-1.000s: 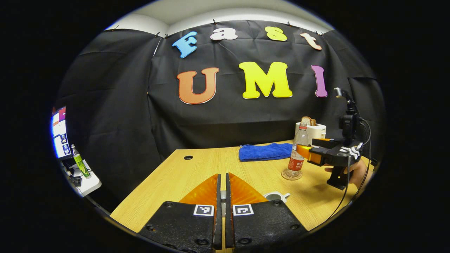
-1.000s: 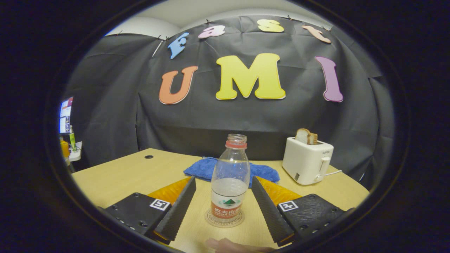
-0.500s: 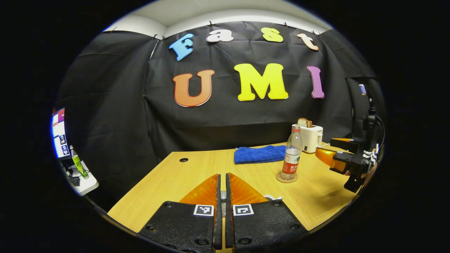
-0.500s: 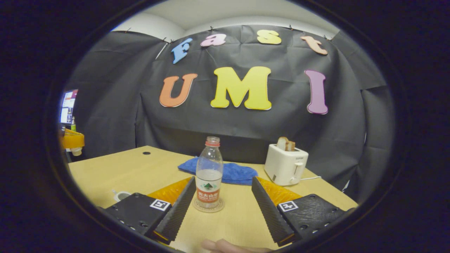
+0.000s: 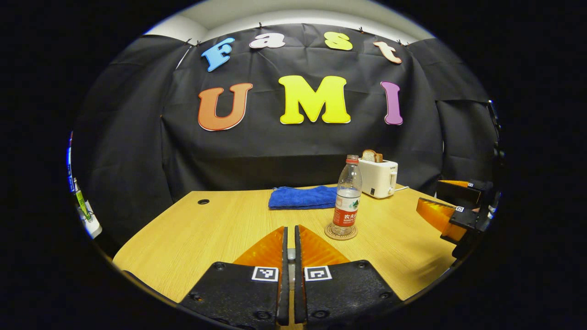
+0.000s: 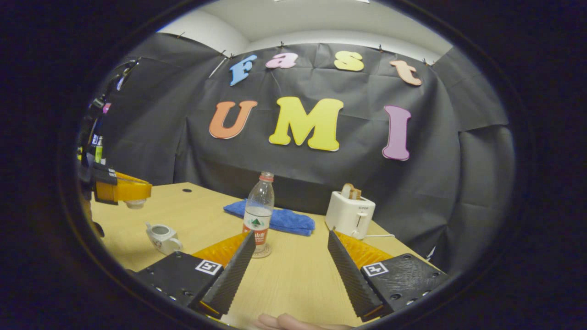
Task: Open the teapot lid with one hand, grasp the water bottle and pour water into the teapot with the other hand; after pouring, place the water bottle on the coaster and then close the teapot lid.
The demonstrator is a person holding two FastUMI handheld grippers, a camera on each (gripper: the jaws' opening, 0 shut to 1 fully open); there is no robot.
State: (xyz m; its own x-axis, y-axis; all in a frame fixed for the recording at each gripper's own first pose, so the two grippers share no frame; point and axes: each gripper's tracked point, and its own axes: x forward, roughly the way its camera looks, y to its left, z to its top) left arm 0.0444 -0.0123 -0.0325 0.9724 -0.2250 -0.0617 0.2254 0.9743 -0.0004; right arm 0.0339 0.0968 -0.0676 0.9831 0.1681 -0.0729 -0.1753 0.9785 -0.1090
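Standing upright on the coaster (image 5: 340,232), the bottle (image 5: 347,197) is seen capless and partly filled on the table (image 5: 220,224), with a blue cloth (image 5: 302,198) and a toaster (image 5: 379,178) behind it. The right gripper (image 6: 290,256) is held with its jaws wide apart, empty, short of the bottle. The left gripper (image 5: 289,243) is closed on the lid (image 6: 135,204), which is seen held above the open teapot (image 6: 161,237) to the bottle's left.
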